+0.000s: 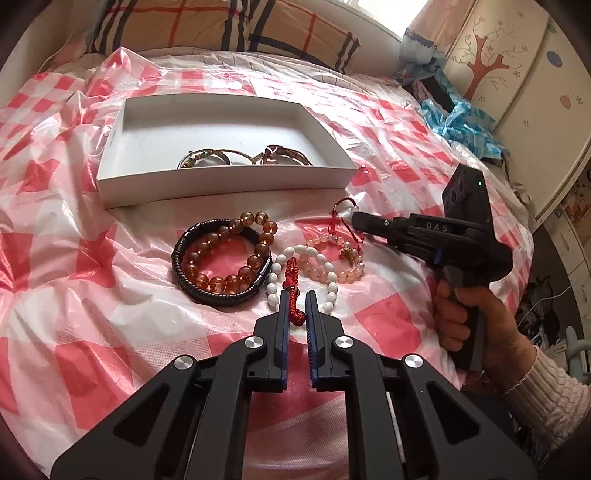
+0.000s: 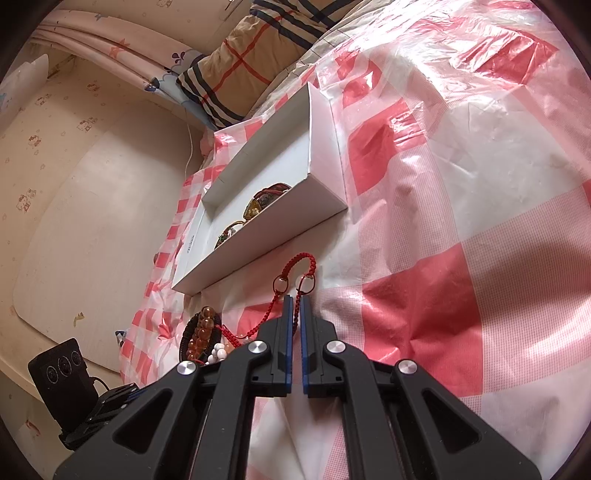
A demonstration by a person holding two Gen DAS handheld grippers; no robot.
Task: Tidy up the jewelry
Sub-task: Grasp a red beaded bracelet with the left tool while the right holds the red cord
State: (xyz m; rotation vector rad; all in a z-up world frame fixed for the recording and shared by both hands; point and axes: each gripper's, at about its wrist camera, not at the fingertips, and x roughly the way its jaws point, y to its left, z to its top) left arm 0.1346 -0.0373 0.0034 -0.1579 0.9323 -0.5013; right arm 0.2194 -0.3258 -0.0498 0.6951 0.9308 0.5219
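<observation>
My left gripper is shut on the red knotted cord of a white bead bracelet lying on the red-checked plastic sheet. To its left, an amber bead bracelet rests on a black braided one. A pink bead bracelet lies to the right. My right gripper, held by a hand, is shut on a red string bracelet with small clear beads, just in front of the white box. Two bracelets lie inside the box.
A plaid pillow lies behind the box at the head of the bed. Crumpled blue plastic sits at the bed's right edge, beside a cream wardrobe. The sheet is wrinkled all around the jewelry.
</observation>
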